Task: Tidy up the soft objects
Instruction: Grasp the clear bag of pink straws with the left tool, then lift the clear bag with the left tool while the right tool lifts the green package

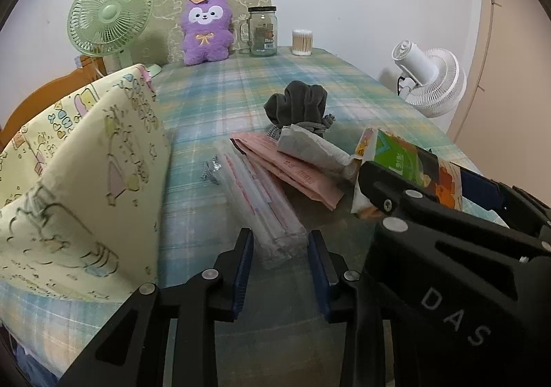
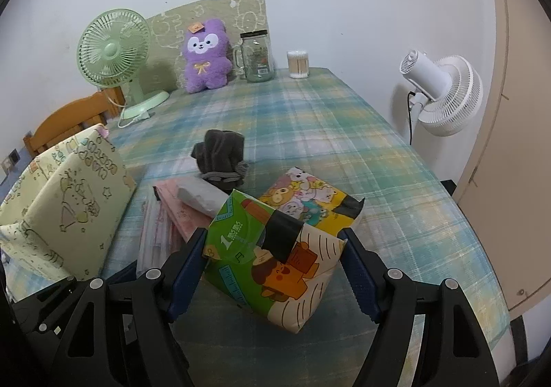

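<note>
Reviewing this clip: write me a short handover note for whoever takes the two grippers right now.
Left gripper: jaws astride the near end of the clear plastic packet; whether the pads press on it yet is unclear.
Right gripper: clamped on the green tissue pack, held above the table.
On the plaid tablecloth: pink packets under a grey wrapped roll, dark glove bundle, a second cartoon tissue pack, and the open yellow fabric bag on the left.
Done: nothing visibly stowed.
Left: probably move the soft items into the bag.
</note>
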A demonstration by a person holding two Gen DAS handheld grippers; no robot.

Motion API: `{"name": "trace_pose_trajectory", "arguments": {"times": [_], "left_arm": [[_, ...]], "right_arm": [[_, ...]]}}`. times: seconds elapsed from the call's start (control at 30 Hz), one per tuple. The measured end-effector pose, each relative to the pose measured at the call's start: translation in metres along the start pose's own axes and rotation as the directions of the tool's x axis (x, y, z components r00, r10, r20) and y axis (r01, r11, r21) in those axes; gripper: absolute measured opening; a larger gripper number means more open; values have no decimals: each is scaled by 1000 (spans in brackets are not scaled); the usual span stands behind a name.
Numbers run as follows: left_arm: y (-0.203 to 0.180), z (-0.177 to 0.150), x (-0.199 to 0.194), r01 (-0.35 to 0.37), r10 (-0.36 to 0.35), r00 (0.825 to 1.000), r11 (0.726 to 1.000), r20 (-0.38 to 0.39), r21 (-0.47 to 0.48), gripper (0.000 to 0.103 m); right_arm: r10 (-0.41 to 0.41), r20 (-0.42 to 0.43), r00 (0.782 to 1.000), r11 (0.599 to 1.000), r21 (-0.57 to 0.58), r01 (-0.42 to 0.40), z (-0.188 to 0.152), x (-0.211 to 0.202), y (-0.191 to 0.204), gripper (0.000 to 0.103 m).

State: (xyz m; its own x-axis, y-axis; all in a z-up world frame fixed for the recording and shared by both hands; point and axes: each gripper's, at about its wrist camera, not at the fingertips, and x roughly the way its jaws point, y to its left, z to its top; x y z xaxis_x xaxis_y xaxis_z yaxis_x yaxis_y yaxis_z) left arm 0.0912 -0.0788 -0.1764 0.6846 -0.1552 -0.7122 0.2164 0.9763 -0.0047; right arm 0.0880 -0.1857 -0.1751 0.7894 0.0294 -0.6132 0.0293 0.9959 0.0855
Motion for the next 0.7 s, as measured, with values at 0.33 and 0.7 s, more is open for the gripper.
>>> {"name": "trace_pose_trajectory", "arguments": {"times": [0.33,0.7], "left_arm": [[10,8,-7,48,-46,999,995,22,-87,62],[8,19,14,-7,5,1000,990,-17,-139,38]], "right_arm": [[13,5,1000,999,-32,-13,7,-4,9,77],[21,-28,999,998,-50,-23,16,13,8,77]]}}
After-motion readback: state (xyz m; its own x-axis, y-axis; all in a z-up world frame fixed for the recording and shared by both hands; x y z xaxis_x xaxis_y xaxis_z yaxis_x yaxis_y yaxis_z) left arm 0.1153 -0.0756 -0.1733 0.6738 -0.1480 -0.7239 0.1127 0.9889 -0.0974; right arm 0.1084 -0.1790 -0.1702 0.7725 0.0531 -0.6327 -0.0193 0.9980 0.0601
